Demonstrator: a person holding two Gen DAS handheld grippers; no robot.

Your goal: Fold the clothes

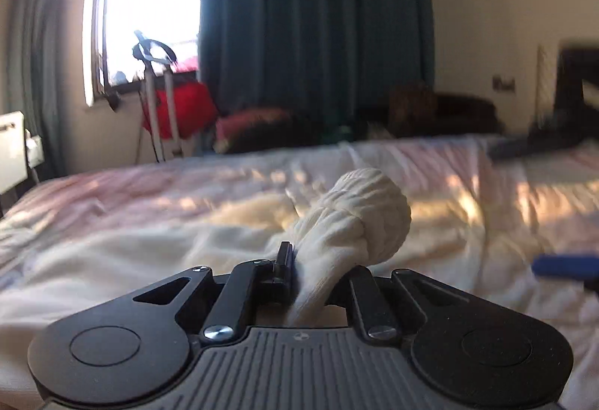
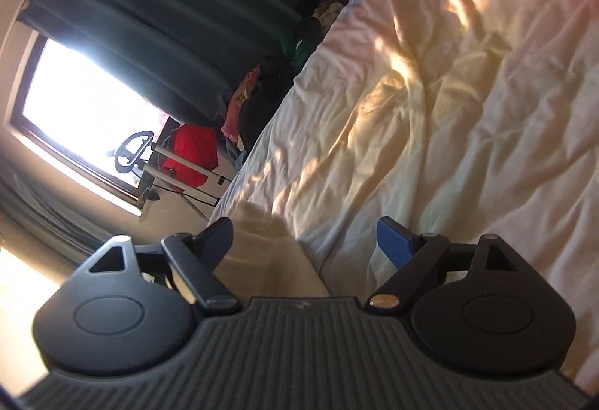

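Note:
A white ribbed sock bundle [image 1: 352, 222], rolled into a knot-like ball, sticks up out of my left gripper [image 1: 318, 271], whose fingers are shut on its lower end just above the pale bedsheet [image 1: 149, 230]. In the right wrist view my right gripper [image 2: 305, 237] is tilted sideways over the bedsheet [image 2: 468, 110] near the bed's edge; its jaws stand wide open with nothing between them. A blue pad of the right gripper [image 1: 565, 269] shows at the right edge of the left wrist view.
Beyond the bed are a bright window [image 1: 149, 5], dark green curtains [image 1: 314, 20], a red bag on a white stand [image 1: 179, 110] and a heap of dark and pink clothes [image 1: 269, 127]. A dark object [image 1: 576, 91] lies at the bed's far right.

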